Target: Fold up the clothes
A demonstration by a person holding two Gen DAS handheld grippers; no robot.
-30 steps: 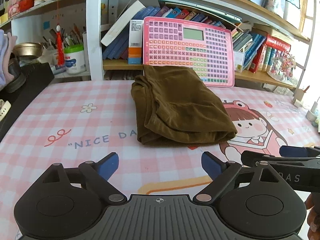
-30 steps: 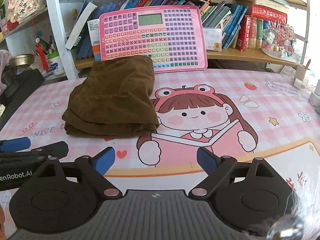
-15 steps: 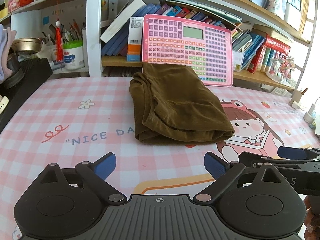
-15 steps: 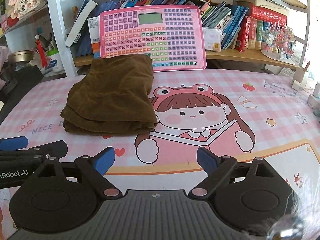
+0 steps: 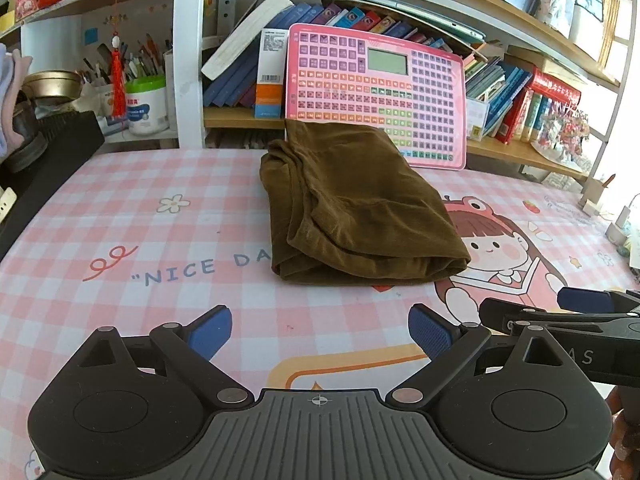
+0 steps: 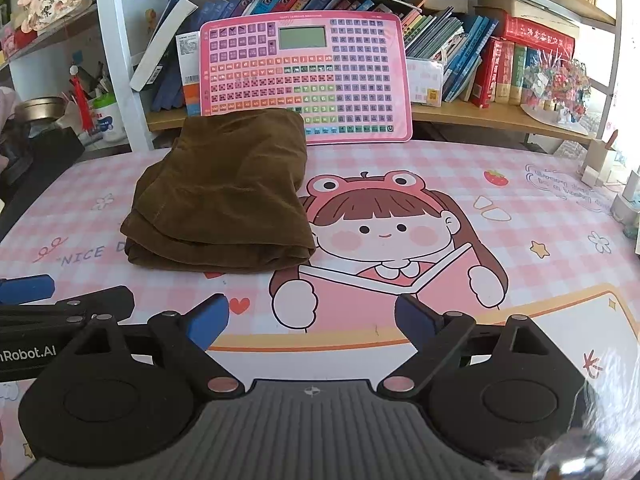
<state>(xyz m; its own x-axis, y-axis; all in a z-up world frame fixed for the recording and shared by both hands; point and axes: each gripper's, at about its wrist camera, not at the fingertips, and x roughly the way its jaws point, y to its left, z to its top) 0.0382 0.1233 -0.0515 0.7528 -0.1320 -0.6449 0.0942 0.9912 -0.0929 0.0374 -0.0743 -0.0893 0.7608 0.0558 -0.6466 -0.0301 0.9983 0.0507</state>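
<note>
Brown garment (image 5: 360,216) is what both grippers face, nothing held. Left gripper (image 5: 320,330) fingers spread wide, empty, above the mat, short of the cloth's near edge. Right gripper (image 6: 312,320) same: wide open, empty, just beside the left one. Garment lies in a compact layered stack on the pink checked mat (image 5: 160,248), far end against the pink keyboard toy (image 6: 306,76) by the shelf. Folding looks done or nearly; maybe a last tidy of the loose left layers
</note>
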